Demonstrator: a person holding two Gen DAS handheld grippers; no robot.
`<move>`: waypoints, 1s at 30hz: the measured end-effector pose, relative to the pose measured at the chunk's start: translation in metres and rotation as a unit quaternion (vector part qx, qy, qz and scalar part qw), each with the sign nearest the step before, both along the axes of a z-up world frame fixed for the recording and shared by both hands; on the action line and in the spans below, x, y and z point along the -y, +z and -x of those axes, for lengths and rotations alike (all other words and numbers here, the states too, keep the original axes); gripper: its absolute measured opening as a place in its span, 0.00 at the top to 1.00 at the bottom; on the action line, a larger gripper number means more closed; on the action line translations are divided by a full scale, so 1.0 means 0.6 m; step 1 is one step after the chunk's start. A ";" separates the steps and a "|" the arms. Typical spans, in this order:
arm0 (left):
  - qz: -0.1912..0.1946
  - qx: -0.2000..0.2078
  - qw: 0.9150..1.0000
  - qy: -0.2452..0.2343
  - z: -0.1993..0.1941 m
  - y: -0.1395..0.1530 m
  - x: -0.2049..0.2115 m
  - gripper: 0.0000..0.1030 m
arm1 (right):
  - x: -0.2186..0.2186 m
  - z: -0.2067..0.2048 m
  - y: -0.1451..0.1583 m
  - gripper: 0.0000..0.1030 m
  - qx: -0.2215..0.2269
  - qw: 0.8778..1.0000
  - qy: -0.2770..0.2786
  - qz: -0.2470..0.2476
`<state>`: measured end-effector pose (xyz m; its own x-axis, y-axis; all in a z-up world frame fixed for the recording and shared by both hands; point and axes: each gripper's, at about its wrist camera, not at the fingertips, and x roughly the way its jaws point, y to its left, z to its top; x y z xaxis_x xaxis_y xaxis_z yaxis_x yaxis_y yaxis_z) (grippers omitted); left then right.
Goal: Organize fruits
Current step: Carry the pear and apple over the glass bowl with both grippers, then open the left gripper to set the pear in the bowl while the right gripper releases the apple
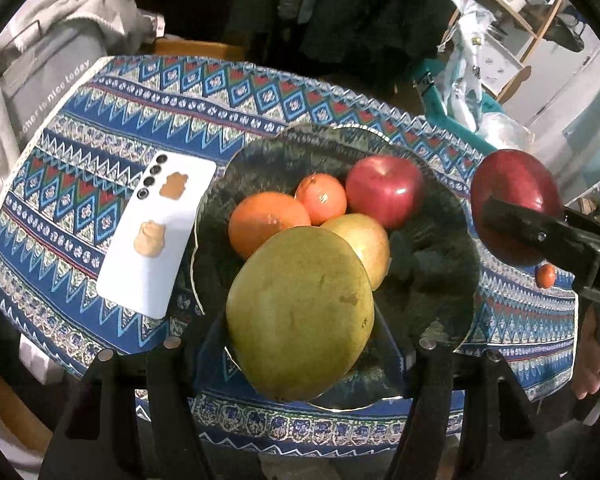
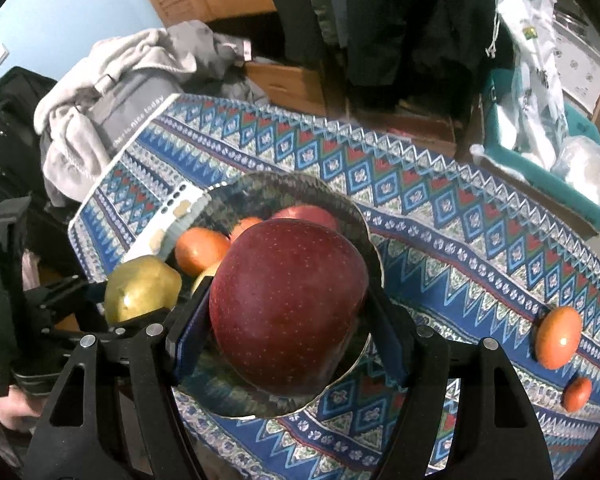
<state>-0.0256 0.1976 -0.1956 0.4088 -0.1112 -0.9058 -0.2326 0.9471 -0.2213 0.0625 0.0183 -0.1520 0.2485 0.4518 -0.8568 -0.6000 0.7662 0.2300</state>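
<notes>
My left gripper point(image 1: 300, 344) is shut on a green mango point(image 1: 300, 314) held over the near rim of the dark bowl point(image 1: 432, 280). In the bowl lie an orange point(image 1: 266, 222), a small tangerine point(image 1: 322, 198), a red apple point(image 1: 384, 190) and a yellow-green fruit point(image 1: 366, 242). My right gripper point(image 2: 288, 320) is shut on a dark red apple point(image 2: 288, 300), held over the bowl point(image 2: 374, 248); it also shows in the left wrist view point(image 1: 514, 200). Two tangerines point(image 2: 558, 336) point(image 2: 577, 394) lie on the cloth to the right.
A white phone point(image 1: 156, 236) lies on the patterned cloth point(image 1: 100, 128) left of the bowl. Grey clothes point(image 2: 100, 92) are piled at the far left. A teal bin point(image 2: 548, 160) with plastic bags stands at the far right.
</notes>
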 end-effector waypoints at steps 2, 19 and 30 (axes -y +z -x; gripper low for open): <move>-0.009 -0.009 1.000 -0.002 -0.002 -0.011 0.003 0.34 | -0.002 -0.001 -0.012 0.30 -0.006 1.000 0.001 0.004; -0.015 -0.029 0.999 0.006 -0.002 -0.035 0.003 0.34 | -0.018 -0.003 -0.093 0.30 -0.035 0.998 0.017 0.040; -0.017 -0.024 1.000 0.011 -0.001 -0.025 0.004 0.29 | -0.008 -0.005 -0.091 0.29 -0.045 0.999 0.012 0.022</move>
